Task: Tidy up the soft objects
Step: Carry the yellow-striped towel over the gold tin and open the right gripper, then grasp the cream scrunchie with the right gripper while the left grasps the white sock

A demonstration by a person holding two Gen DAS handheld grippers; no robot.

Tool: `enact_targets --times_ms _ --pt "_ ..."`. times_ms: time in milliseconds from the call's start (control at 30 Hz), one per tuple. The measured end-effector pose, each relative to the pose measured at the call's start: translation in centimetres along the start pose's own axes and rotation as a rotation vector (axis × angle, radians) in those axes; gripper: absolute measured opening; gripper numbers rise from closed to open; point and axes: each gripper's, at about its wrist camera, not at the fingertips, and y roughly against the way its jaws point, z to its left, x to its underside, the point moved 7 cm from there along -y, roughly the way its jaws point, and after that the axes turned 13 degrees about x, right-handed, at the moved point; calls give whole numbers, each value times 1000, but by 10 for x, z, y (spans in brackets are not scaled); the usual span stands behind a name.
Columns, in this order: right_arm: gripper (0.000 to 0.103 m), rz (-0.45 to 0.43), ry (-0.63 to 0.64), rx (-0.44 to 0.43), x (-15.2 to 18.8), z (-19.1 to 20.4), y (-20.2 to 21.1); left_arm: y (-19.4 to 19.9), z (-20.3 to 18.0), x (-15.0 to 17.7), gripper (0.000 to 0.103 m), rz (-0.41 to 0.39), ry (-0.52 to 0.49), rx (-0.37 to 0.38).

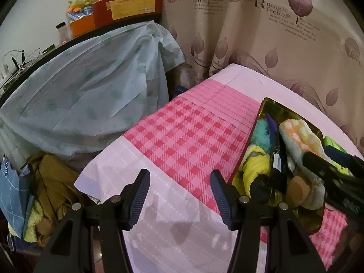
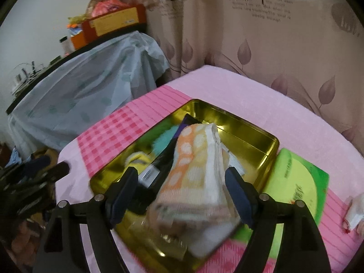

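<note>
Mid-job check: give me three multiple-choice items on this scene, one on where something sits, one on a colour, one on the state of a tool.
1. Where does the green packet lie?
A. inside the tin
B. on the cloth beside the tin
C. on the dark shelf

2. What colour is the inside of the tin?
A. gold
B. blue
C. white

3. How does the right tool stand around the spotted towel?
A. pads pressed on it
B. open, pads clear of it
C. shut with nothing between

Answers: 1 B, it rests on the pink cloth against the tin's outer wall. 2 A, its walls shine gold. 3 B, gaps show on both sides of the towel.
</note>
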Motion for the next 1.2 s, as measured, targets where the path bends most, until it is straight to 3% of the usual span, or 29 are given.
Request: enact_targets --times_ms 167,333,533,900,1067,1200 --pt "77 -34 7 -31 17 -8 33 3 -5 2 56 -5 -26 -8" --pt "77 -44 -30 -22 47 -41 60 3 -10 5 56 -2 -50 -15" --pt "77 -24 -111 101 94 -125 80 4 -13 6 56 -2 -59 -19" --pt "77 50 -372 394 165 -324 84 6 -21 9 56 -21 -102 -27" --pt "77 78 -445 430 176 -379 66 9 -38 11 56 -30 -168 -20" --pt "80 107 -461 426 172 -401 43 18 -62 12 56 -50 -241 17"
